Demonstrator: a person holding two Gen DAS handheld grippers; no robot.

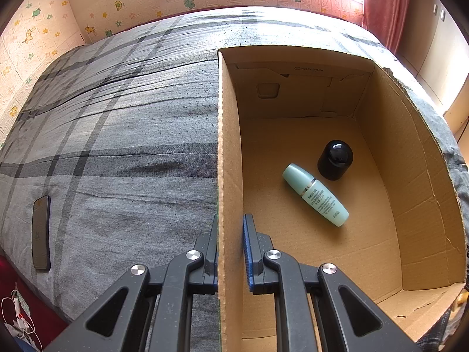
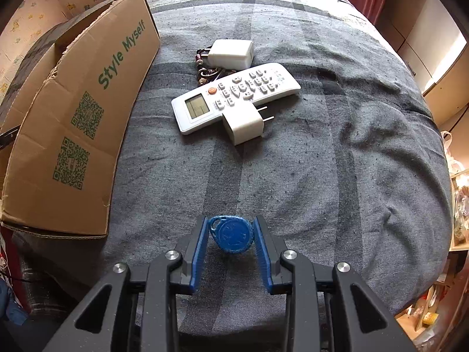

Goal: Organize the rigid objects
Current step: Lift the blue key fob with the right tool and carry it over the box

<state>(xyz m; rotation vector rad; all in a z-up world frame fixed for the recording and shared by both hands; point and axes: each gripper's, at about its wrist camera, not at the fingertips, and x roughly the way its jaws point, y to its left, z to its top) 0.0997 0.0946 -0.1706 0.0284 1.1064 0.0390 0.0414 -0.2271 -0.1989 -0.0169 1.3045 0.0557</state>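
Observation:
In the left wrist view my left gripper (image 1: 231,217) is shut on the left side wall of an open cardboard box (image 1: 230,146), one finger outside and one inside. A pale green bottle (image 1: 316,195) lies on the box floor beside an upright black jar (image 1: 335,160). In the right wrist view my right gripper (image 2: 230,219) is shut on a blue round key fob (image 2: 234,234), which rests low on the grey checked bedspread. Further off lie a white remote control (image 2: 234,94), a white charger plug (image 2: 244,124) against it and a second white charger (image 2: 233,52) behind.
The box (image 2: 82,117), printed with green lettering and codes, stands left of the right gripper. A dark beaded trinket (image 2: 205,73) lies by the far charger. A dark phone (image 1: 41,231) lies near the bed's left edge. Walls and a red curtain surround the bed.

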